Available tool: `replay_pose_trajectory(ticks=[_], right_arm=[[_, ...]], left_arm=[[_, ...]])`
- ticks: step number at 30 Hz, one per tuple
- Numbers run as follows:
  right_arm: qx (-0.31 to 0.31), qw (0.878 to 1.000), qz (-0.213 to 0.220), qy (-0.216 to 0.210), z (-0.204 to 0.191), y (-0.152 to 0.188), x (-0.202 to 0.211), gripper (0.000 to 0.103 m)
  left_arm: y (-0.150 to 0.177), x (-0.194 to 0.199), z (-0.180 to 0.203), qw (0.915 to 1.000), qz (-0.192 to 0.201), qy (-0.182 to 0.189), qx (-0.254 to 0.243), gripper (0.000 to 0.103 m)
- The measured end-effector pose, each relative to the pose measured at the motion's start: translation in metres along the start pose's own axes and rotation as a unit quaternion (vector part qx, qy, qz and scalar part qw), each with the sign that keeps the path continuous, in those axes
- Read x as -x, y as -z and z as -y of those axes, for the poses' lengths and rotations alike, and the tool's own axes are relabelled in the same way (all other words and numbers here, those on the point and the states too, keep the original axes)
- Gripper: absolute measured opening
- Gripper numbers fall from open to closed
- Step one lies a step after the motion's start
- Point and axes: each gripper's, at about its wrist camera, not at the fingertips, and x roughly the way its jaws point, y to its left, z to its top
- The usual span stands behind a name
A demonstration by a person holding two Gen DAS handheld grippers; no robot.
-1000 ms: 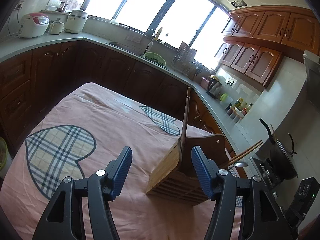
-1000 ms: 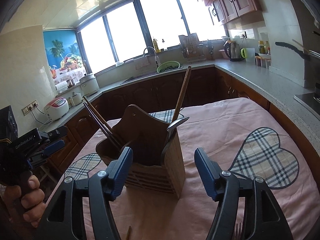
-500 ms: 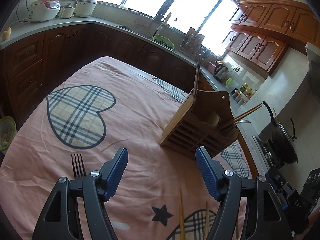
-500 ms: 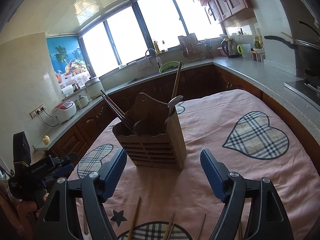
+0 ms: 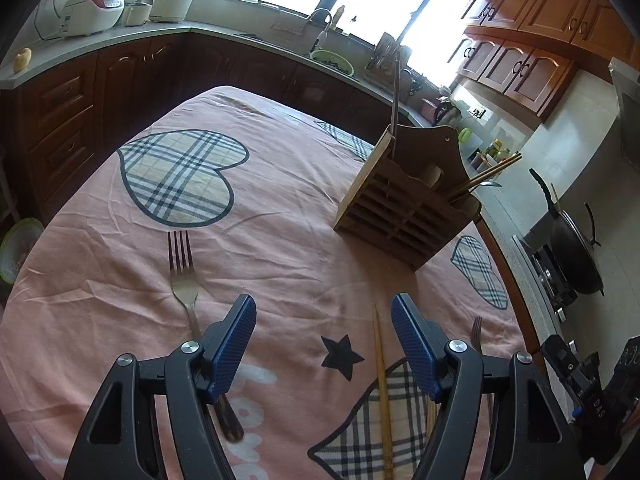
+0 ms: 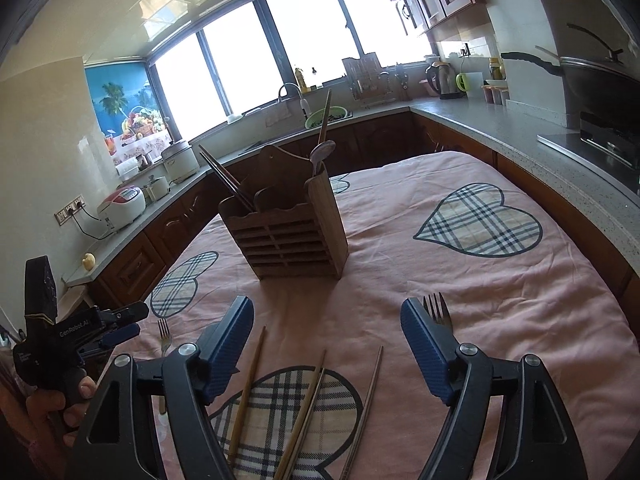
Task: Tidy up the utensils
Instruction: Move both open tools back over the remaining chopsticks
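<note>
A slatted wooden utensil holder (image 5: 400, 216) (image 6: 288, 236) stands upright on the pink tablecloth, with chopsticks and a spoon in it. My left gripper (image 5: 322, 308) hovers open over the cloth in front of it. A fork (image 5: 182, 276) lies just left of its left finger, and a chopstick (image 5: 380, 364) lies under its right side. My right gripper (image 6: 326, 310) is open too, above several loose chopsticks (image 6: 308, 404). A second fork (image 6: 436, 312) lies by its right finger. In the right wrist view a hand (image 6: 52, 404) holds the left gripper (image 6: 116, 320) at the left edge.
The tablecloth (image 6: 500, 300) has plaid hearts. Dark cabinets and a grey counter (image 6: 520, 128) wrap around the table. A wok (image 5: 576, 252) sits on the stove at the right, and a rice cooker (image 5: 94, 12) stands at the far left. The table's edge runs close on the right.
Both grippers have drawn back from the holder, which now looks smaller and farther. The forks and loose chopsticks on the cloth have come into view. Both pairs of jaws stand slightly wider.
</note>
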Motion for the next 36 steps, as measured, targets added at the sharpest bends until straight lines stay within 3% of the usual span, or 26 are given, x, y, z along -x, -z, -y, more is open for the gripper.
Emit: replay_pose_trajectory(ticks=[17,36], right_arm=[[-0.004,0.999,-0.037,0.01,0.014,0.048,0.008,0.078],[-0.004,0.998,-0.064,0.019,0.022,0.051,-0.014,0.077]], left_arm=[[0.032,-0.015,0.014,0.9984,-0.05,-0.01,-0.027,0.07],[0.031,-0.049,0.026,0.9955,-0.081,-0.028,-0.041,0.07]])
